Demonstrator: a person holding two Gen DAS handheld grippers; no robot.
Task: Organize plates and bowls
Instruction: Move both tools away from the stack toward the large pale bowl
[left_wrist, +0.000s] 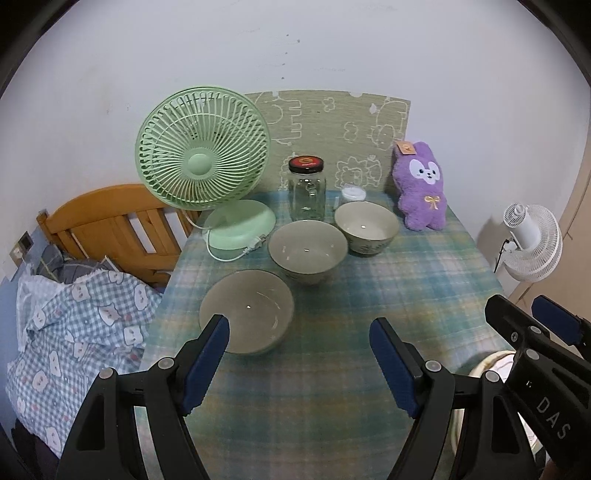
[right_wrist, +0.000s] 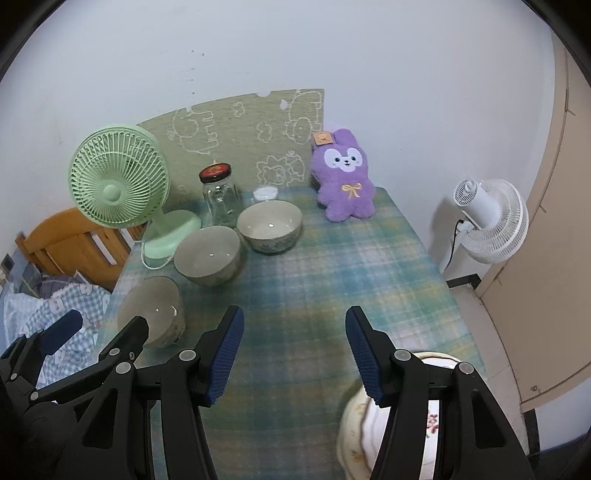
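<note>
Both grippers hang above the near end of the table (left_wrist: 424, 266), jaws apart and nothing between them: the left gripper (left_wrist: 299, 354) stands wide over bare cloth just right of the near bowl (left_wrist: 246, 310), the right gripper (right_wrist: 294, 354) a bit narrower, over open cloth. Three bowls run in a diagonal from the near left edge back toward the jar (left_wrist: 306, 192); the middle bowl (left_wrist: 307, 254) and far bowl (left_wrist: 366, 227) sit close together, likely set out in a row for stacking. The near bowl sits right at the left table edge, beside the bed, so a nudge leftward could tip it off. A plate (right_wrist: 369, 417) lies at the near right corner under the right gripper's arm; whether it is one plate or a stack is hard to tell. The fan (left_wrist: 202, 155) and plush (left_wrist: 421, 184) crowd the back, while the centre and right side lie clear for moving.
</note>
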